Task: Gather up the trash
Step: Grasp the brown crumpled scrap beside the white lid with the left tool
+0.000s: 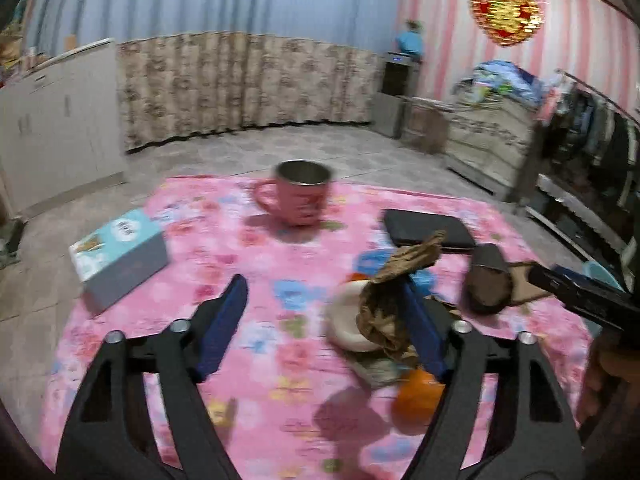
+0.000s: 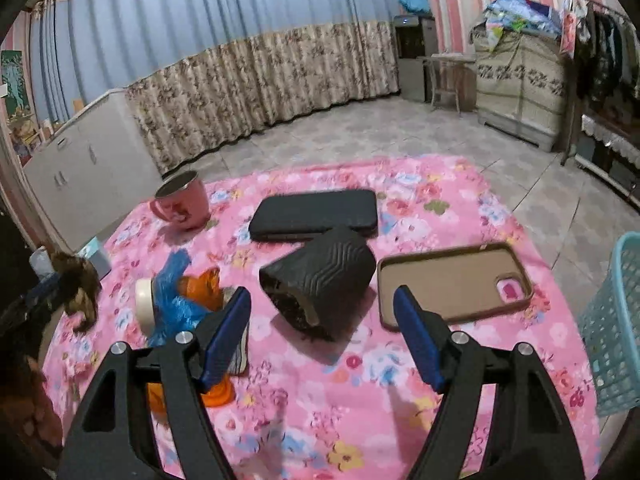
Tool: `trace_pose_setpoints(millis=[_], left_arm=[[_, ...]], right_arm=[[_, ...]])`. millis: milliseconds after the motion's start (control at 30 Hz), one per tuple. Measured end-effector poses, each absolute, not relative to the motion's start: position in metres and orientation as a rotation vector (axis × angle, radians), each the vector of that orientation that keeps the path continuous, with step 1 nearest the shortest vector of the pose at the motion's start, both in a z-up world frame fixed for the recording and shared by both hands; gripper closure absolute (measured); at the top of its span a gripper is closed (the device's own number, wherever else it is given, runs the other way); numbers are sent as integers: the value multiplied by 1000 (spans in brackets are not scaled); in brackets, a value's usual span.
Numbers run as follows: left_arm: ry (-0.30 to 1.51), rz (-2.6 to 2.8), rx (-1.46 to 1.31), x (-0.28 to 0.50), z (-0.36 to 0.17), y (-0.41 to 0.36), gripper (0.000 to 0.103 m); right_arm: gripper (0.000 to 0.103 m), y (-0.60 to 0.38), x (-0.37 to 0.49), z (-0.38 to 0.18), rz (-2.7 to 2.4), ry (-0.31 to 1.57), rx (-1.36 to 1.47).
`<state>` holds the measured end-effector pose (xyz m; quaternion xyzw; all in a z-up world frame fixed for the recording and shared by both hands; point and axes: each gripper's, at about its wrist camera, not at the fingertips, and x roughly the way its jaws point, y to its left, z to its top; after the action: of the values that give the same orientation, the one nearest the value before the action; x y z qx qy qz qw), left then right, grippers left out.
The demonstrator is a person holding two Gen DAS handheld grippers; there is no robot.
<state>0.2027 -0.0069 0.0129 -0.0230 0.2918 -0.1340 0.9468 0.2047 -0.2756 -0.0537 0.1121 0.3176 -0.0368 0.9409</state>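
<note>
On the pink flowered cloth [image 1: 256, 360] lies a heap of trash. It includes a crumpled brown paper [image 1: 394, 296], a white tape roll [image 1: 346, 322], blue plastic [image 2: 176, 296] and an orange piece [image 1: 418, 398]. My left gripper [image 1: 324, 292] is open above the cloth. The brown paper [image 2: 80, 288] lies against its right finger only; I cannot tell whether it hangs there or rests on the heap. My right gripper [image 2: 320, 298] is open and low over the cloth. A ridged black sole piece [image 2: 320, 280] sits just beyond its fingertips, untouched.
A pink mug [image 2: 184, 200] stands at the far left of the cloth, a teal tissue box [image 1: 120, 256] at its left edge. A flat black case [image 2: 316, 212] and a brown phone case [image 2: 452, 284] lie beyond the sole. A teal mesh basket [image 2: 616, 328] stands on the floor at right.
</note>
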Motion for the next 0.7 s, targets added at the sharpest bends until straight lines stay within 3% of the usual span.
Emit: trace_pose_setpoints(millis=[33,67,100,167,300,567,633,667,700], left_arm=[[568,-295,-44,198,18,-14,41],[552,-313,-51,193,20,-19,51],[533,-344,-66,191,26,-24,70],[504,-373,-61,188,34,-37,86],[496,-348,-28,191,34,-47,87],[657,-370,-70,213,-12,-28,85],[658,-367,-84,217,-14,-28,68],[669,-355,-104,221,-18,-28,46],[670,-342,-104,222,-20,-28,39]], right_arm=[[30,-277,200,-51,-77,635,234],[30,-281,197,-48,-83,626,234],[30,-287,192,-45,-98,614,235],[30,-301,184,-42,-107,601,266],[30,-305,193,-48,-25,630,270],[30,-277,226,-54,51,663,209],[30,-271,229,-55,61,663,196],[30,-270,230,-55,63,666,197],[30,-271,232,-56,62,668,197]])
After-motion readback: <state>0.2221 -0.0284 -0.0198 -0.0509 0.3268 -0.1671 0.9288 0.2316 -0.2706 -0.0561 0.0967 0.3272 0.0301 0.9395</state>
